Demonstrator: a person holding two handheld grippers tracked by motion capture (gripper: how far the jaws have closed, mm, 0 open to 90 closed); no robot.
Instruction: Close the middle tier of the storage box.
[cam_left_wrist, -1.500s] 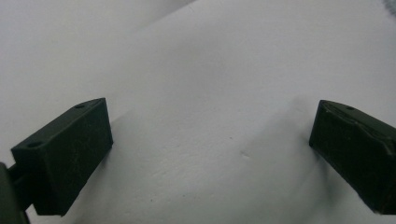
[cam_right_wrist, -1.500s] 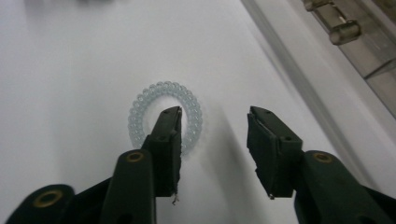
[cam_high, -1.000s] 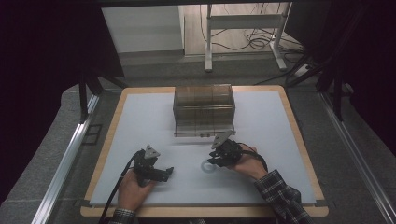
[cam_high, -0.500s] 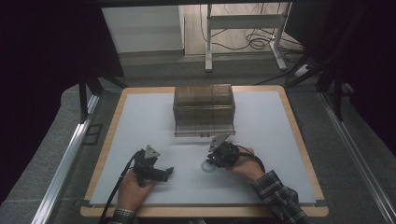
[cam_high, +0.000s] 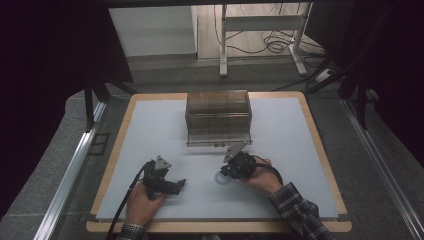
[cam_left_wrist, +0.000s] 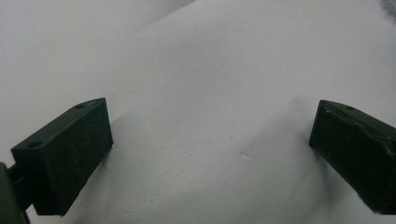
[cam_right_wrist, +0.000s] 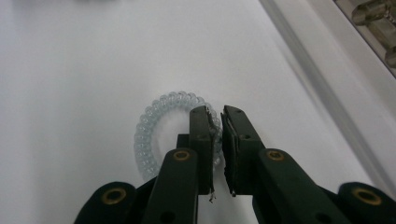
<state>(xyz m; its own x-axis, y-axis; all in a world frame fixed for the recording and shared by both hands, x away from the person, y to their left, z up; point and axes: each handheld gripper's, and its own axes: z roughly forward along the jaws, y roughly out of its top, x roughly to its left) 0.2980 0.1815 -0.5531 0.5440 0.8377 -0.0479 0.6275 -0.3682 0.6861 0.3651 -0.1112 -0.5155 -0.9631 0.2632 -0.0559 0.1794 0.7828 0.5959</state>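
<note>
Two grippers: we watch both, near the box.
Right gripper: jaws just closing, pinching the hair tie.
Left gripper: wide open, empty.

No readable text, labels, brands, numbers or signs on anything here.

Between the left claw and the right claw lies bare white tabletop, open for passage. Just beyond the right claw, a smoky clear drawer box blocks the way forward. A clear spiral hair tie lies at the right claw's tips.
</note>
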